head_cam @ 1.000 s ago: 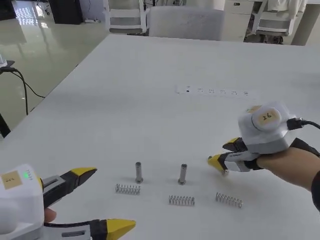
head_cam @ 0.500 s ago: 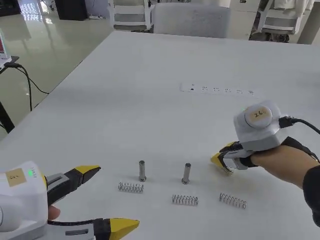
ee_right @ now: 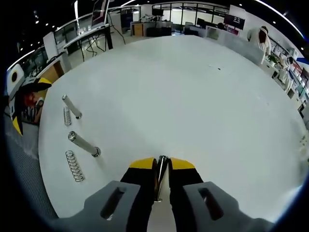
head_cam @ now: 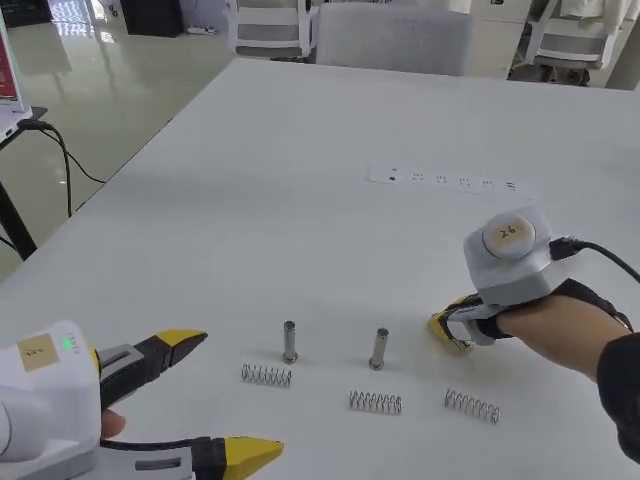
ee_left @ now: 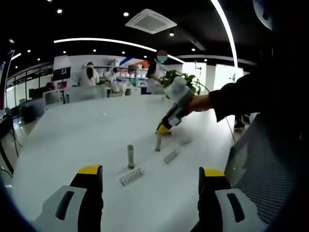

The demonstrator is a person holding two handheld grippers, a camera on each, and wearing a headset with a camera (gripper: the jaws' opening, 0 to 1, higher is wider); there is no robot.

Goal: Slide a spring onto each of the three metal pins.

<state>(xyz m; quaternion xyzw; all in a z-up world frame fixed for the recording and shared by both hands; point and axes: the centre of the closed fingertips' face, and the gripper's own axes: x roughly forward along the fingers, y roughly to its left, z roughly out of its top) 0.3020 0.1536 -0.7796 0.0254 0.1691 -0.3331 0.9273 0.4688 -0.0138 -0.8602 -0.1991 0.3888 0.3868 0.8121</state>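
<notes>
The right gripper point(head_cam: 449, 329) is pinched on a metal pin point(ee_right: 162, 159) just right of the upright middle pin point(head_cam: 379, 348), and a left pin point(head_cam: 289, 341) stands on that pin's other side. Three springs lie bare on the table point(head_cam: 300, 200): the middle spring point(head_cam: 375, 402) just in front of the middle pin, the left spring point(head_cam: 266, 375) and right spring point(head_cam: 471, 406) to either side. The left gripper point(head_cam: 238, 395) hangs spread wide and empty, well left of the middle pin.

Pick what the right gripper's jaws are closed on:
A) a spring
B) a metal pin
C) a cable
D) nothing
B: in the right gripper view, the right gripper is shut on a metal pin; the springs lie loose on the table.
</notes>
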